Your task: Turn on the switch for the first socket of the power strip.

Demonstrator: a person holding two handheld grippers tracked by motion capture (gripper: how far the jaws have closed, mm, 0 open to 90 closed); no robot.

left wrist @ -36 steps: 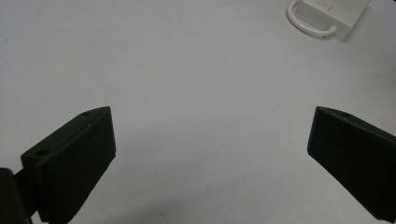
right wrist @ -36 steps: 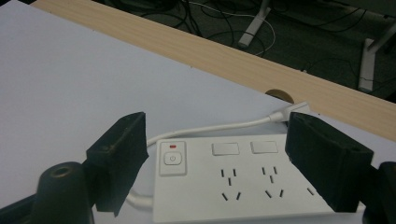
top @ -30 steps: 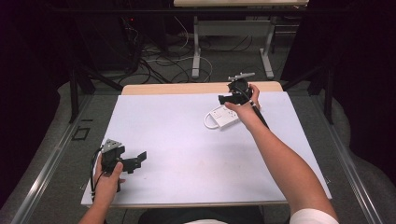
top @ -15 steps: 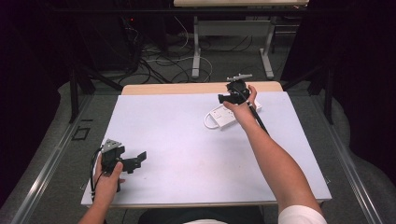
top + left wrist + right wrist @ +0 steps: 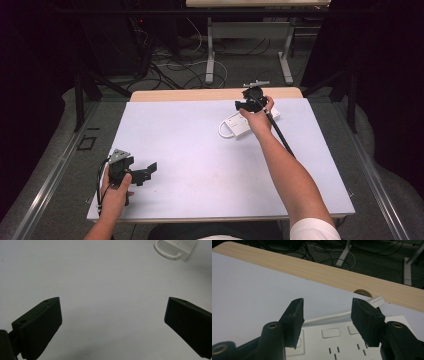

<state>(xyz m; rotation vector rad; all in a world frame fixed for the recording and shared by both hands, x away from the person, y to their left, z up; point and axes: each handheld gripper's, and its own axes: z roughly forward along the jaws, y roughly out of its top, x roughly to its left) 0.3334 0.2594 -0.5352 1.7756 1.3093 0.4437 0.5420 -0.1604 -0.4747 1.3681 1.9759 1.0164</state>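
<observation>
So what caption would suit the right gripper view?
Right gripper with jaws closing over a white power strip.

Lab: floor cables (image 5: 175, 65), dark curtains (image 5: 380, 75)

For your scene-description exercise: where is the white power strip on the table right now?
In the high view the white power strip lies at the table's far right, near the wooden edge, directly under the right gripper.

Power strip (image 5: 245, 121) on far-right table (image 5: 200, 145)
</observation>
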